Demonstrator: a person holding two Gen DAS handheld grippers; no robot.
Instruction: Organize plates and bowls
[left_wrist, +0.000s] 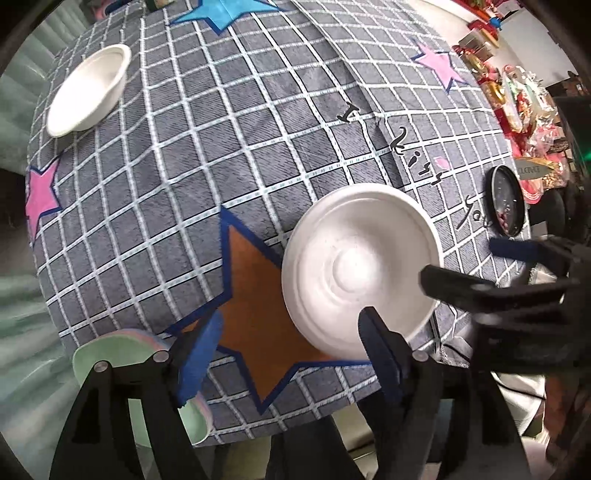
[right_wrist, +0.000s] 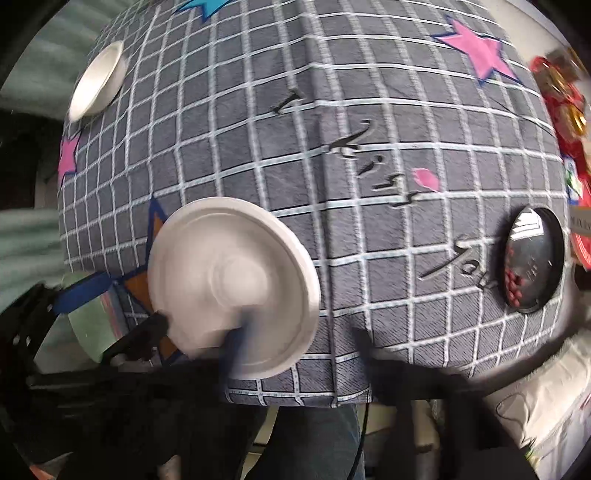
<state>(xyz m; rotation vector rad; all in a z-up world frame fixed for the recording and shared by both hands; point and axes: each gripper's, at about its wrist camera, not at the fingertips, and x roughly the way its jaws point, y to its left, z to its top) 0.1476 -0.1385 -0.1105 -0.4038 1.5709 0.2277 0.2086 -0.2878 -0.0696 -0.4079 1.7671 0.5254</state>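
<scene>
A white plate (left_wrist: 354, 269) lies near the table's front edge, partly over an orange star; it also shows in the right wrist view (right_wrist: 236, 284). My left gripper (left_wrist: 291, 354) is open, its right finger over the plate's near rim. My right gripper (right_wrist: 295, 343) is open and blurred, its left finger (right_wrist: 236, 347) over the plate's near rim; it also shows at the right of the left wrist view (left_wrist: 480, 269). A white bowl (left_wrist: 90, 88) stands at the far left, also seen in the right wrist view (right_wrist: 98, 79). Stacked pastel plates (left_wrist: 122, 347) sit at the near left corner.
A checked grey tablecloth (left_wrist: 258, 129) with coloured stars covers the table. A black round dish (right_wrist: 532, 258) with small red things sits at the right edge. Red packaged goods (left_wrist: 524, 103) crowd the area beyond the right side. The table's front edge is close below the grippers.
</scene>
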